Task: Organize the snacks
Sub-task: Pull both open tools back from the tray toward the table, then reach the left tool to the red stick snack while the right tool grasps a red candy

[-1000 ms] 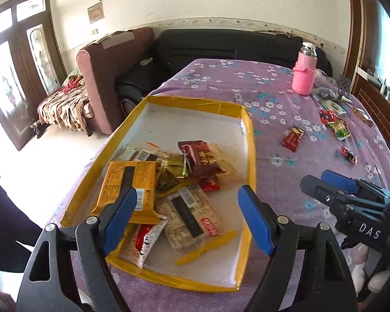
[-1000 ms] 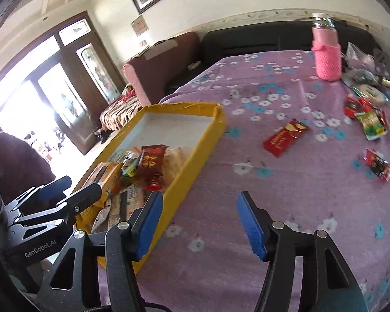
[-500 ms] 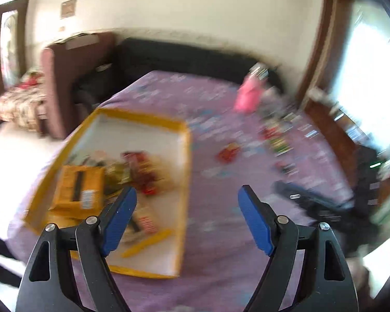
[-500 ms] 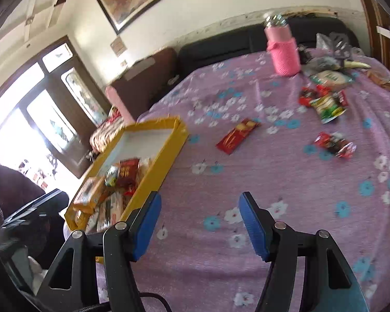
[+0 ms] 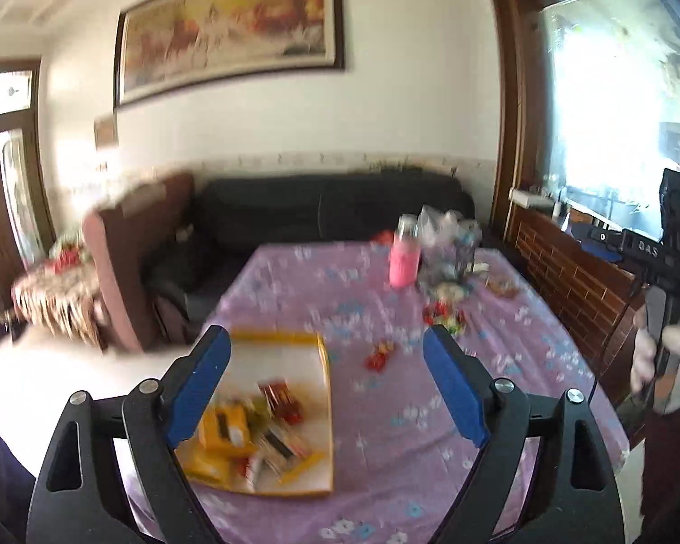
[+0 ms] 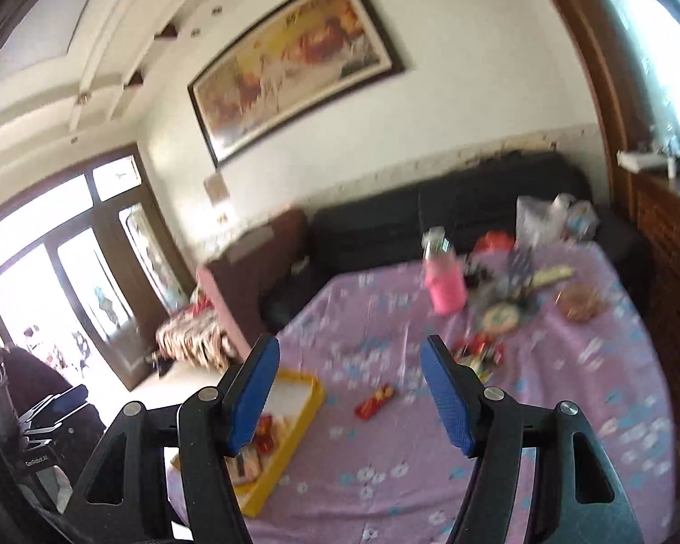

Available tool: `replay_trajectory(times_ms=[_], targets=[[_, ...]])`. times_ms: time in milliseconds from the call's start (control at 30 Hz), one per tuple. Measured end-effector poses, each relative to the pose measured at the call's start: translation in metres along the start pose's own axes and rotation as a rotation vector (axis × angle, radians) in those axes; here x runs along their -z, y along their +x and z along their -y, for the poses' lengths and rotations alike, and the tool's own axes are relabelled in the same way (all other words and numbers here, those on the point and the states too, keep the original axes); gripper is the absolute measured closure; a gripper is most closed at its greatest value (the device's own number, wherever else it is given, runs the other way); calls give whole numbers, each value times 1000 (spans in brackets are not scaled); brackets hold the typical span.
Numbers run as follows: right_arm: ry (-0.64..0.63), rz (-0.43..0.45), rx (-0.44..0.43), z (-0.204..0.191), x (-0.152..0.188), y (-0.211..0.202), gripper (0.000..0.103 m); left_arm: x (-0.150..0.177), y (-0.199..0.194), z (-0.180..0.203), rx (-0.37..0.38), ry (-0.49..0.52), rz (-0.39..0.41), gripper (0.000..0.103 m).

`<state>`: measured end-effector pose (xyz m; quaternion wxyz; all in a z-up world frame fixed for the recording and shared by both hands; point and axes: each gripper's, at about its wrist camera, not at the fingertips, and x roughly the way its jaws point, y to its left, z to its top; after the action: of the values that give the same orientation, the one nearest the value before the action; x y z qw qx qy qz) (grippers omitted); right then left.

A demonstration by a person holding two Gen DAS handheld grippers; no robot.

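A yellow-rimmed white tray (image 5: 325, 376) holding several snack packets (image 5: 249, 426) lies at the near left of the purple table; it also shows in the right wrist view (image 6: 310, 403). A red snack packet (image 6: 376, 401) lies loose on the cloth, also in the left wrist view (image 5: 378, 356). More snacks (image 5: 444, 315) lie further back. My left gripper (image 5: 326, 390) is open and empty, raised well above the table. My right gripper (image 6: 351, 390) is open and empty, raised too. Both views are blurred.
A pink bottle (image 5: 404, 258) and plastic bags (image 5: 449, 235) stand at the table's far end (image 6: 446, 288). A black sofa (image 5: 322, 213) and brown armchair (image 5: 122, 254) stand behind. A wooden cabinet (image 5: 575, 281) runs along the right.
Both grippers have pulled back and up from the table and tilted upward; the tray and snacks now look smaller and lower. Both stayed open and empty.
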<state>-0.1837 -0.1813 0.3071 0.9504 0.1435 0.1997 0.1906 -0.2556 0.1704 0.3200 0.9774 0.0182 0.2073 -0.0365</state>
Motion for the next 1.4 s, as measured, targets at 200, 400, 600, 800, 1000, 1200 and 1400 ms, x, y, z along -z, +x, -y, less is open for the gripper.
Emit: replay_trajectory(times_ms=[200, 400, 600, 800, 1000, 1200, 1400], targets=[[-66, 52, 127, 2, -68, -36, 27, -45, -47, -27, 99, -60, 200, 0], [-50, -14, 175, 31, -37, -4, 25, -5, 3, -17, -4, -48, 106, 0], [6, -119, 195, 71, 22, 59, 25, 15, 53, -39, 56, -194, 18, 0], [0, -215, 213, 94, 77, 122, 25, 70, 167, -55, 238, -375, -285, 0], [38, -331, 221, 115, 114, 177, 25, 101, 222, -45, 259, -432, -381, 0], [71, -440, 251, 136, 144, 240, 25, 113, 264, -23, 235, -355, -461, 0], [5, -507, 236, 144, 165, 298, 26, 115, 306, 5, 225, -250, -538, 0]])
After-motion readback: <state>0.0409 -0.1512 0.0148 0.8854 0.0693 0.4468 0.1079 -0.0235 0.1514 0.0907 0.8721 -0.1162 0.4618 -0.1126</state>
